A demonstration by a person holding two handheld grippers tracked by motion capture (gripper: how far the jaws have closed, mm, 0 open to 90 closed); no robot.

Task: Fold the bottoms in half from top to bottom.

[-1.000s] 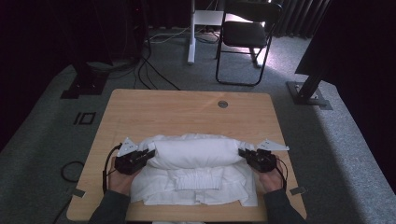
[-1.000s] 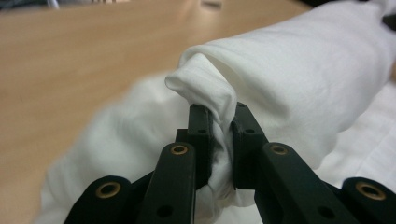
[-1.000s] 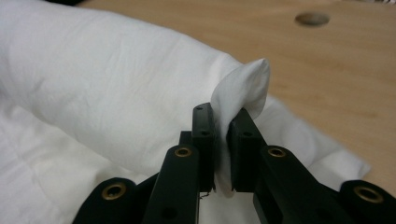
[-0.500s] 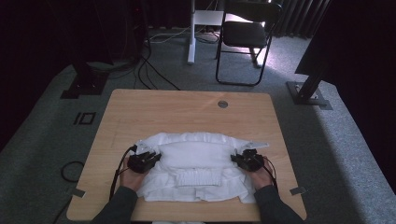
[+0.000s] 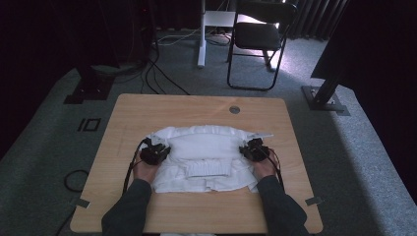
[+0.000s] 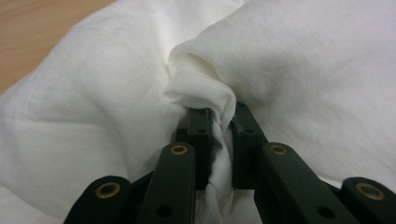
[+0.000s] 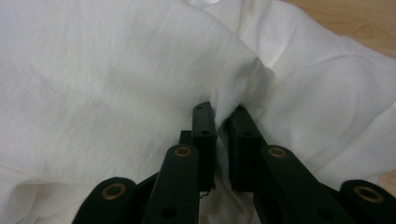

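Observation:
A white garment (image 5: 201, 157) lies partly folded on the wooden table (image 5: 196, 110), with a ribbed band showing near its front middle. At the cloth's left side my left gripper (image 5: 157, 147) is shut on a bunched fold of the white garment (image 6: 205, 93), which is pinched between its black jaws. My right gripper (image 5: 252, 147) grips the cloth's right side, its jaws closed on a fold of the white garment (image 7: 243, 79). Both hands rest low on the fabric, with dark sleeves coming in from the bottom.
A round grommet (image 5: 234, 109) sits in the table's far edge. Bare wood lies beyond the garment and along the front edge. Behind the table stand a black chair (image 5: 258, 37), a white stand (image 5: 202, 29) and floor cables (image 5: 162, 73).
Both grippers have moved toward the person and down, drawing the garment's far edge over the rest of it. The raised roll of cloth has flattened onto the pile.

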